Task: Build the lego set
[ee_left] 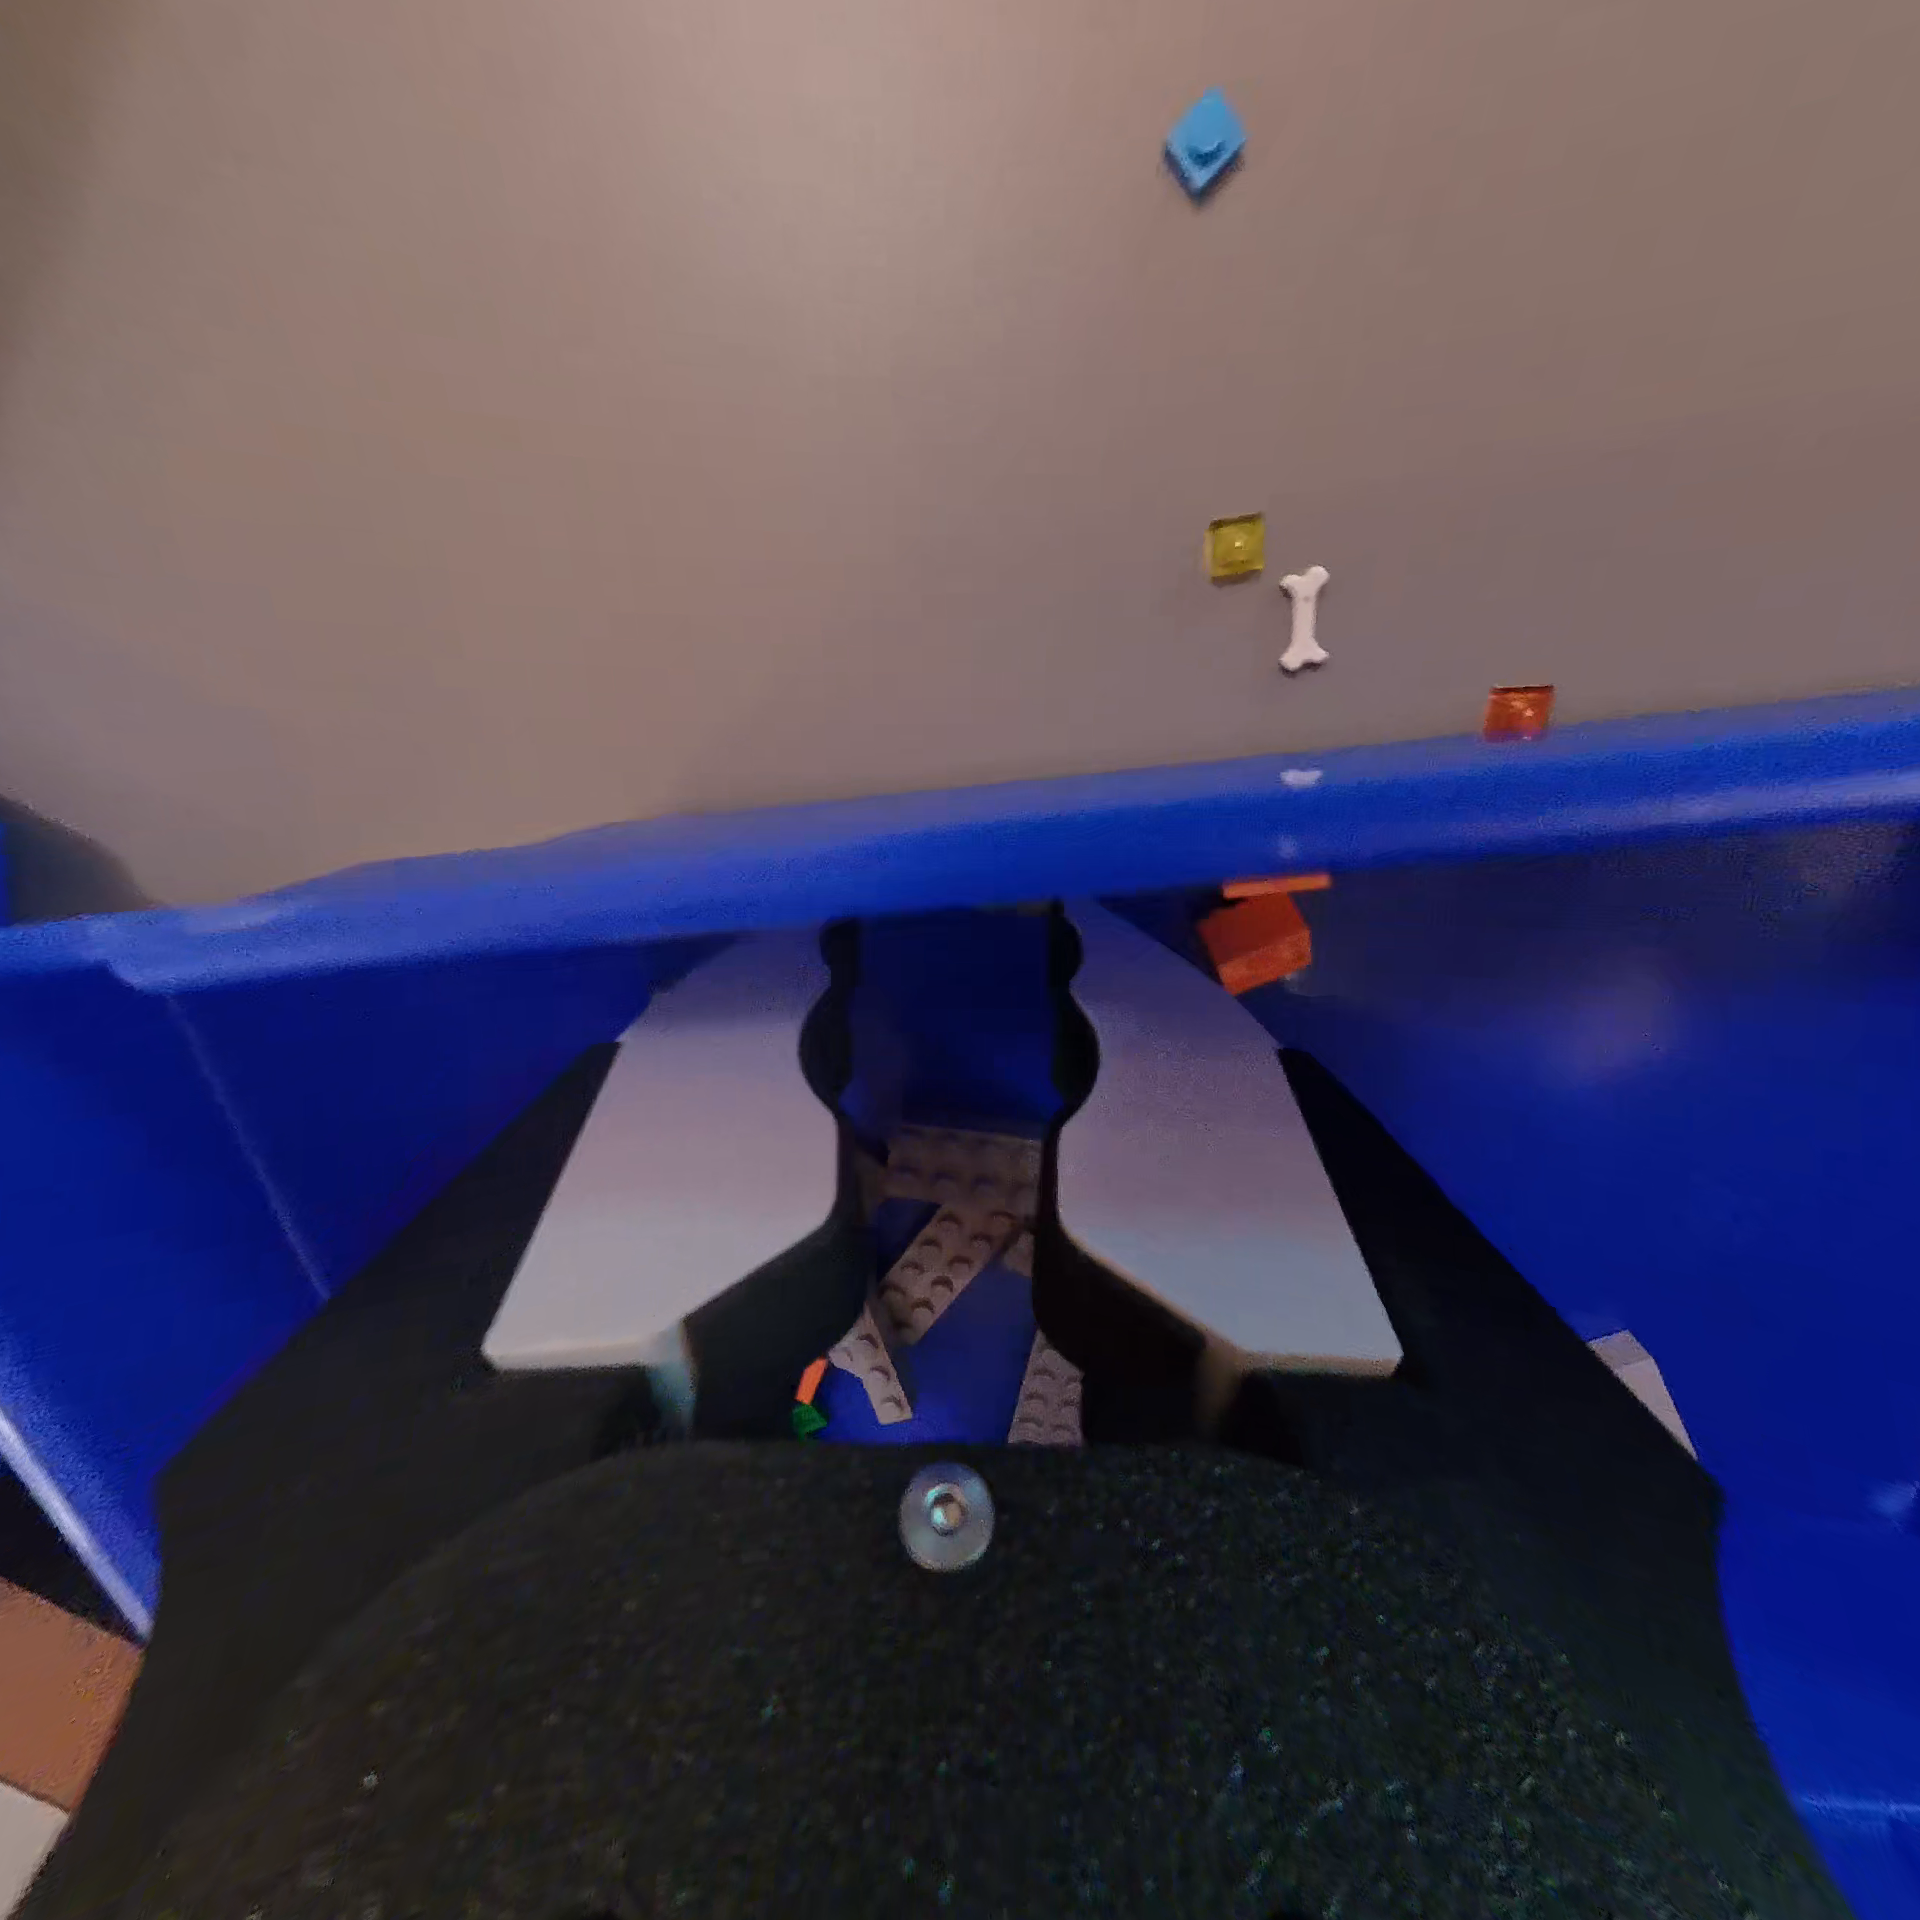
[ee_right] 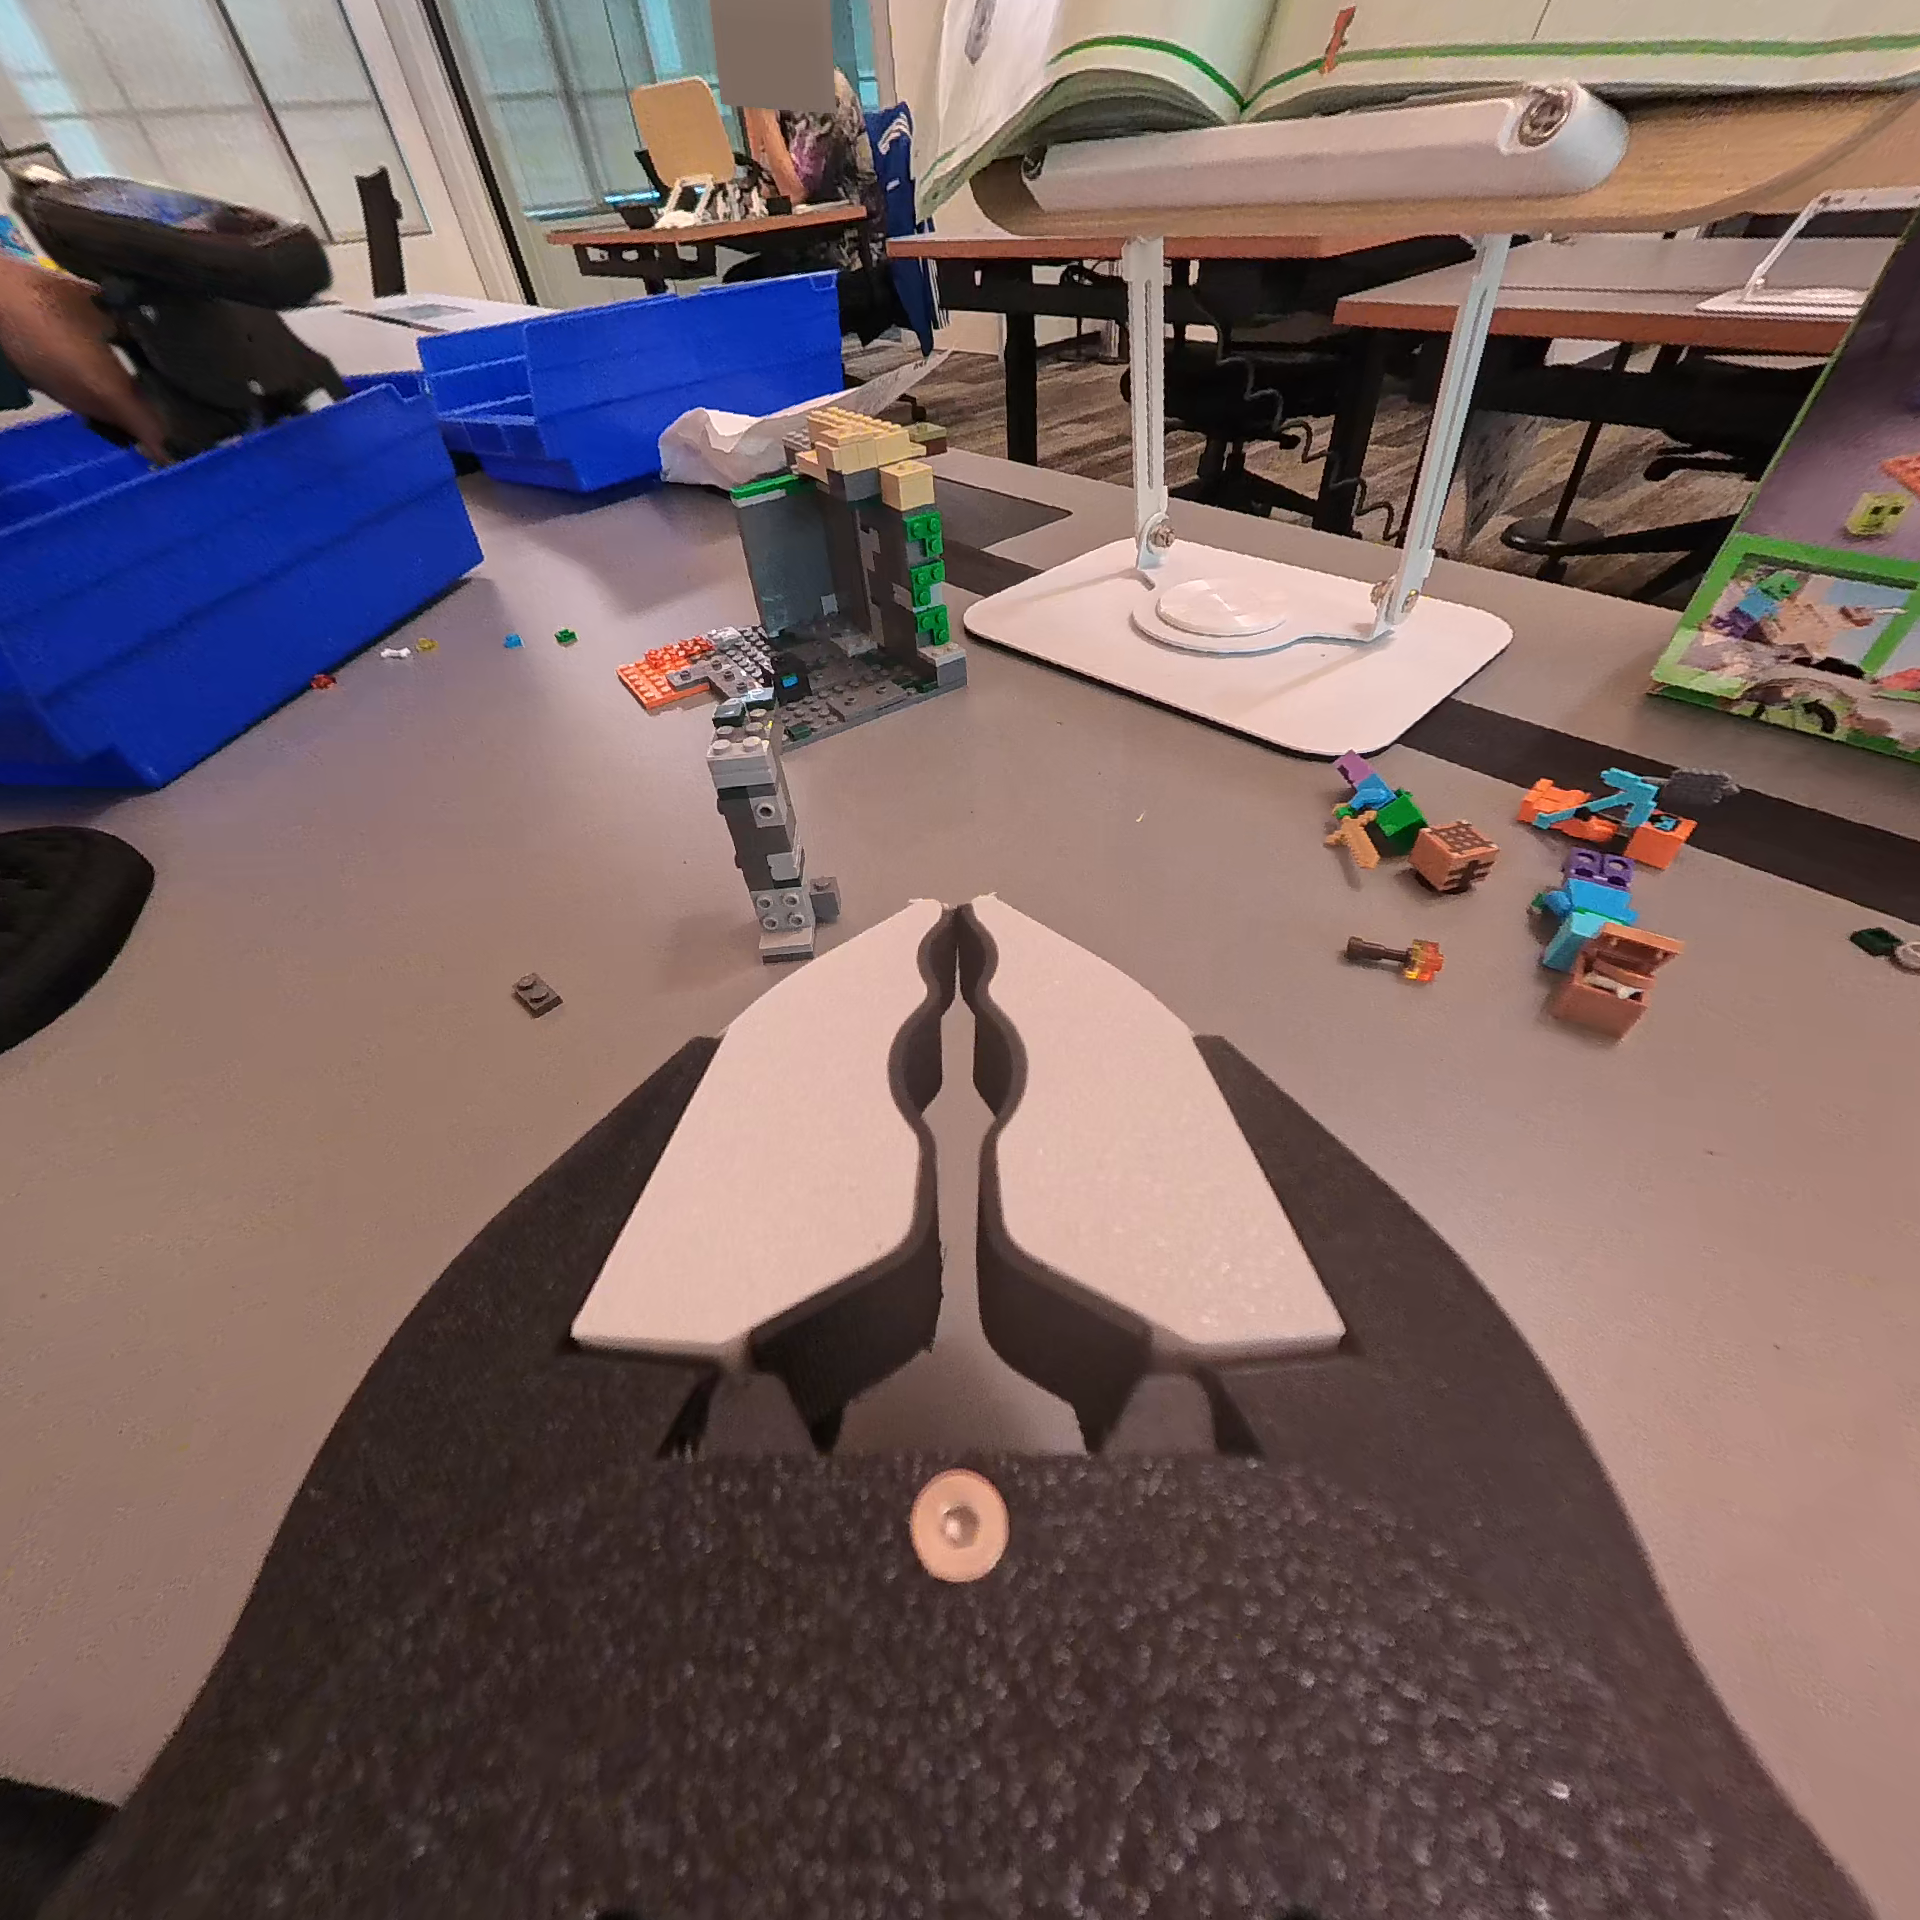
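step: part search | left gripper [ee_left: 951, 1039] fingers apart, empty, inside blue bin [ee_left: 1039, 842] over grey plates [ee_left: 940, 1262] | right gripper [ee_right: 958, 914] fingers together, idle | build [ee_right: 847, 582] on table [ee_right: 1143, 1039] | next: likely clamp one plate

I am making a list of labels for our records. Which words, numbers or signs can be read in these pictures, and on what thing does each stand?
Nothing can be read in either view.
Left wrist view: no writing on the blue bin or the loose pieces.
The open booklet on the white stand: print too blurred to read.
The green box: pictures only, no readable words.
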`<state>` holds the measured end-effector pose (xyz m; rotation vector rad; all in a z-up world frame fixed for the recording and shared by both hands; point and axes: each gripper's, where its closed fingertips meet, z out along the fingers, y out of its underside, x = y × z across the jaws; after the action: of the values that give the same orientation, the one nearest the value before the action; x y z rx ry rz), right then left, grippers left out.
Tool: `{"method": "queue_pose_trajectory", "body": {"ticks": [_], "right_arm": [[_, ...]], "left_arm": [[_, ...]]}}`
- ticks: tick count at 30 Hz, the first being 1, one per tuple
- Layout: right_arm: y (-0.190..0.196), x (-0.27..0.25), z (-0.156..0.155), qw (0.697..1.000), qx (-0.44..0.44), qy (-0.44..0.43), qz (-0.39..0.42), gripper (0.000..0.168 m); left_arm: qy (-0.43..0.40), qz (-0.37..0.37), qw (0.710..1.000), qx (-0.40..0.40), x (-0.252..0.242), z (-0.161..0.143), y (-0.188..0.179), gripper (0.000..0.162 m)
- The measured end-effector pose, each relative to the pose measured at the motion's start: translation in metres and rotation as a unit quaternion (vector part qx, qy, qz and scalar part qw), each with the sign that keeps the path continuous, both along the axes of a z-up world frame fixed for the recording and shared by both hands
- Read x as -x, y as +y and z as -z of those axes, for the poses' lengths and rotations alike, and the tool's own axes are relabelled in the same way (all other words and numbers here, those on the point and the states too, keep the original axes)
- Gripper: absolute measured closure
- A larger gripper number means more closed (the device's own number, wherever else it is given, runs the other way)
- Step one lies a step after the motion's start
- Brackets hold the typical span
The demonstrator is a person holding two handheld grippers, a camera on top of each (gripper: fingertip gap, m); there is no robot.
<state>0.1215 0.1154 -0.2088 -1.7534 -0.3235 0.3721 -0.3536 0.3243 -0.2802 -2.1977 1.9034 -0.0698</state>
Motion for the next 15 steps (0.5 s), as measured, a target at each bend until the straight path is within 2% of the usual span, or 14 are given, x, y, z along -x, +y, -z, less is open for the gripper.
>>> {"method": "queue_pose_trajectory", "body": {"ticks": [3,8,12,15], "right_arm": [[0.0,0.0,0.0,1.0,0.0,0.003,-0.001,0.168],[-0.001,0.001,0.0,1.0,-0.001,0.001,-0.006,0.168],[-0.002,0.001,-0.002,1.0,-0.003,0.004,-0.008,0.168],[-0.003,0.002,-0.003,1.0,-0.004,0.005,-0.011,0.168]], "left_arm": [[-0.016,0.009,1.0,-0.024,0.002,-0.013,-0.007,0.139],[-0.071,-0.006,0.997,-0.03,0.0,-0.055,-0.041,0.104],[-0.117,0.014,0.993,-0.01,-0.013,-0.081,-0.106,0.103],[-0.101,0.024,0.995,0.005,-0.015,-0.076,-0.159,0.101]]}}
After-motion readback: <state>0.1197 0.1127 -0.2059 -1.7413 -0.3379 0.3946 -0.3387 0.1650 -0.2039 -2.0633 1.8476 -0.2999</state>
